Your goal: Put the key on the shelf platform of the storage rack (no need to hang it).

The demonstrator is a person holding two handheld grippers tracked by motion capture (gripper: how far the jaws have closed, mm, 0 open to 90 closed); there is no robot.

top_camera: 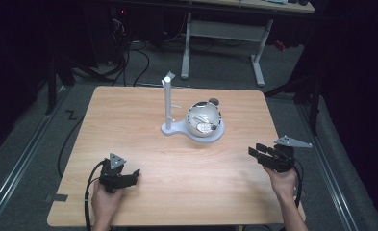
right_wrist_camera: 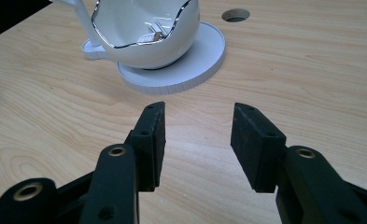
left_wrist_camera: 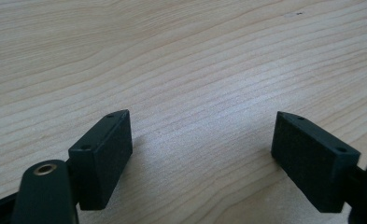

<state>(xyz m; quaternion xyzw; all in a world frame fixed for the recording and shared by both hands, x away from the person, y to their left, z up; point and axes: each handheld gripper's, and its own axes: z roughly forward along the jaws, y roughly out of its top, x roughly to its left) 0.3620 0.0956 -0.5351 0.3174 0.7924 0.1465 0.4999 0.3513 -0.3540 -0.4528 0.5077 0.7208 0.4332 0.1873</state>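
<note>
- The white bowl (top_camera: 204, 120) with its wavy metallic rim stood on a round white base (top_camera: 217, 135), near the middle of the worktop (top_camera: 143, 144) and a little toward the far edge.
- A thin white post (top_camera: 168, 101) rose upright from the left end of the same base, just beside the bowl.
- Some small pieces lay inside the bowl; what they were I could not tell.
- A round hole (right_wrist_camera: 235, 15) in the worktop was just behind the base, on the far side.
- The right gripper (top_camera: 259, 153) hovered near the right edge of the worktop, well apart from the bowl, and it pointed toward it.
- In the right gripper view the bowl (right_wrist_camera: 146, 32) stood ahead of the jaws and slightly to their left; the jaws were partly open with only bare wood between them.
- The left gripper (top_camera: 133, 175) was near the front left corner of the worktop, low over the wood and well apart from the bowl.
- Its jaws stood wide apart and held nothing.
</note>
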